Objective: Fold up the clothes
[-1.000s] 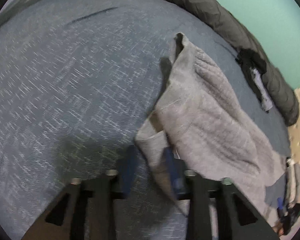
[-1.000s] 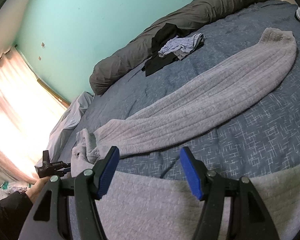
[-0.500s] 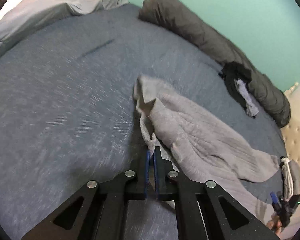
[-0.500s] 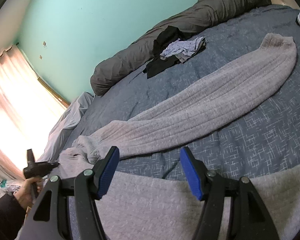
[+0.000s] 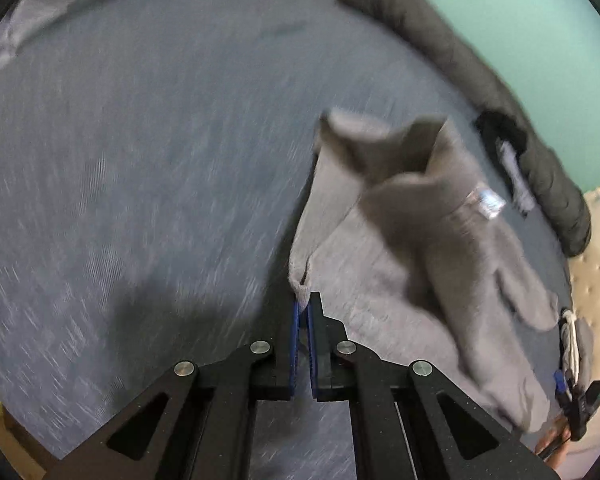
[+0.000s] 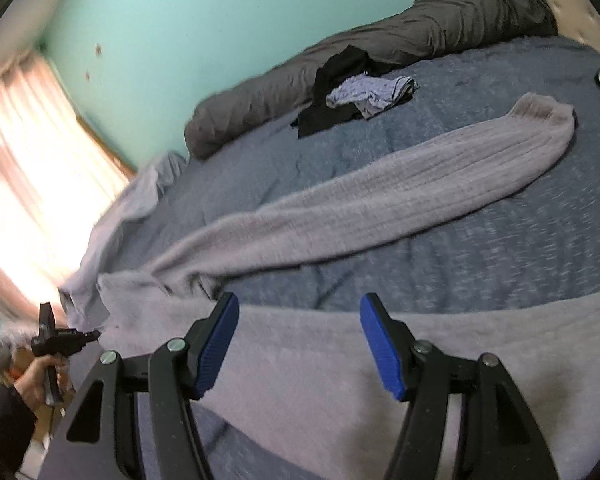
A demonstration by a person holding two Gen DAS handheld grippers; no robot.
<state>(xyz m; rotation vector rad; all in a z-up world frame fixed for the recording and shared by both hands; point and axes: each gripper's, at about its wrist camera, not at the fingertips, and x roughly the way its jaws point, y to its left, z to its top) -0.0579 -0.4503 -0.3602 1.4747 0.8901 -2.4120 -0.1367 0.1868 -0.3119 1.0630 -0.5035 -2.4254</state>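
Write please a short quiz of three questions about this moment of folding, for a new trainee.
1. True or false: the left gripper is shut on the grey sweater.
2. The right gripper has its fingers: A) shut, B) open, C) out of view?
3. What lies stretched flat across the blue bedspread ahead of the right gripper?

Key: 1 true. 2 B. 3 the sweater's sleeve.

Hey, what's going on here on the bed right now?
A person is folding a grey knit sweater on a blue bedspread. The left gripper is shut on a corner of the sweater, lifting it. The right gripper hovers open over the sweater's body, with one sleeve stretched across the bed.
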